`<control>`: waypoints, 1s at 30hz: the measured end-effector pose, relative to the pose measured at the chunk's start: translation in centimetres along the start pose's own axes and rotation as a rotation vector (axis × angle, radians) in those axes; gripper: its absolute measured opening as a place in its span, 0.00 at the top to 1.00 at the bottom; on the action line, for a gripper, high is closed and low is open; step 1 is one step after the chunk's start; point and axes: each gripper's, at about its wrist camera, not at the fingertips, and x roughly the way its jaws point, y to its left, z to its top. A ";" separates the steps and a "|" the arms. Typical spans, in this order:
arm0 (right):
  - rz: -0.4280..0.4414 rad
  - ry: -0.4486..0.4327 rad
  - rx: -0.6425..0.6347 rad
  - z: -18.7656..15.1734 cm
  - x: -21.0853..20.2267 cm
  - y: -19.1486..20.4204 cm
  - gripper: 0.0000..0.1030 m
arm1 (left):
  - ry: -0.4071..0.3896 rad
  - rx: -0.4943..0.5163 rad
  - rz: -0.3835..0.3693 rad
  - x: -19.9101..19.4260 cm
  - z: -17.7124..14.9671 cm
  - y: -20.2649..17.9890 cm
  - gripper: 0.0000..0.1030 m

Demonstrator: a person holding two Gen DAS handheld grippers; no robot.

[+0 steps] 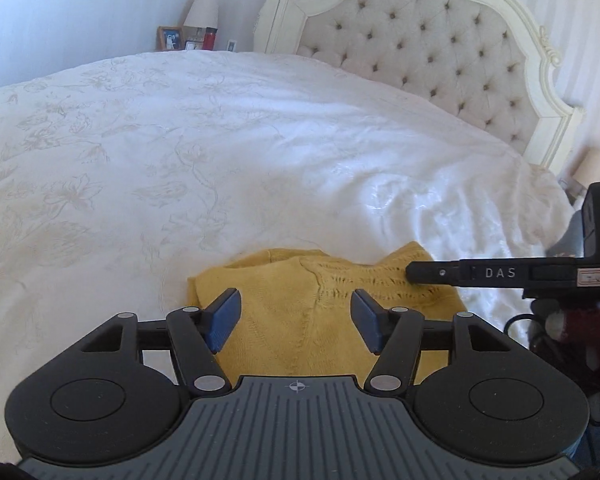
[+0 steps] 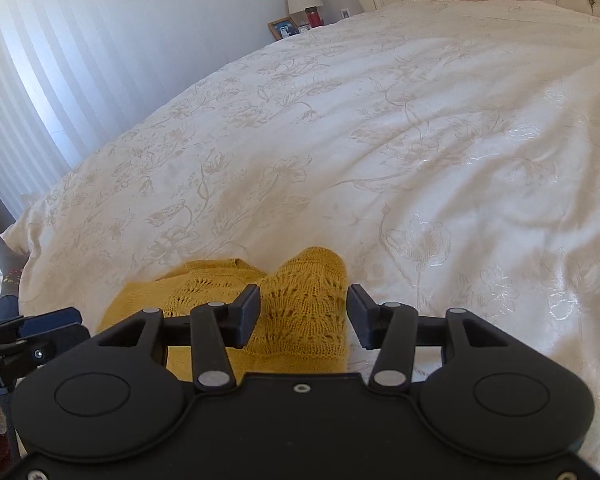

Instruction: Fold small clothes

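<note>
On the near edge of the white floral-embroidered bed cover [image 2: 340,140], the mustard-yellow knitted garment [image 1: 300,320] lies folded compactly, apparently released, since both the left tool [image 1: 296,320] and right tool [image 2: 303,316] hover open above it, gripping nothing.

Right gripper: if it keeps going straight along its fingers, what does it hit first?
Likely the yellow knit garment lying on the bedspread: the right gripper stands open, its lacy folded part showing between the fingers. Depth is unclear.
</note>
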 end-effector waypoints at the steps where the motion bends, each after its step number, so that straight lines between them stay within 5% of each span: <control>1: -0.025 0.025 -0.025 -0.1 0.9 0.1 0.42 | 0.007 0.018 0.033 0.4 -0.3 0.0 0.43; 4: -0.088 0.049 -0.064 -1.0 3.1 -0.4 0.32 | 0.093 0.025 0.127 1.0 -2.5 1.8 0.42; 8: -0.061 0.018 -0.005 -1.7 3.6 -1.7 0.26 | 0.092 -0.081 0.089 0.5 -4.1 4.3 0.35; 17: -0.076 -0.092 -0.096 -0.1 0.7 1.0 0.24 | 0.070 -0.122 0.087 -0.3 -4.9 4.4 0.34; 23: -0.109 0.063 -0.212 -1.1 4.1 2.7 0.23 | 0.053 -0.125 0.089 -0.7 -5.5 4.3 0.33; 30: -0.118 0.051 -0.153 -0.4 5.1 1.8 0.16 | 0.051 -0.139 0.078 -0.4 -5.4 4.6 0.31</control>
